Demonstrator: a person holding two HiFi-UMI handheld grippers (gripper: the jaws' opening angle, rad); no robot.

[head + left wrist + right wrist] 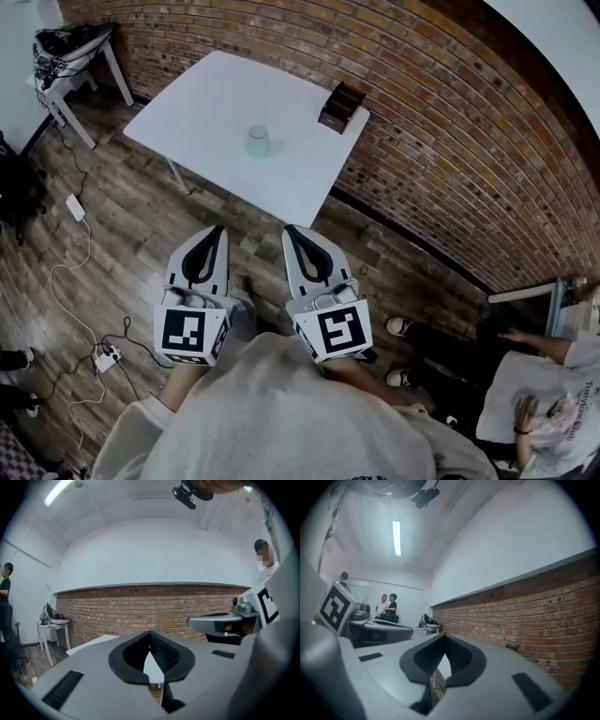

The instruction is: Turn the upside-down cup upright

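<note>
- Grey sweatshirt (281, 412) cloth filled the bottom of the head view, where the person held both tools forward over the wooden floor (122, 253).
- The left gripper (217, 230) pointed level towards the table, short of its near edge. In the left gripper view its jaws (150, 632) were pressed together at the tips with nothing between them.
- The right gripper (291, 228) was held just beside it, parallel and apart from it. In its own view (443, 634) its jaws were likewise closed and empty.
- A white charger (75, 206) and a power strip (108, 358) lay on the floor to the left, joined by loose cable.
- At the right edge of the head view, a seated person (534, 394) in a white shirt sat near the brick wall (441, 141).
- The white table (206, 98) stood ahead of both grippers, with its right side along the brick wall.
- The cup (258, 141), pale and translucent, stood alone near the middle of the table, well apart from both grippers. It was too small in view to tell which end was up.
- A brown box (339, 106) sat at the table's far right corner, against the wall.
- A small white side table (75, 66), piled with dark cables, stood beyond the table's left corner.
</note>
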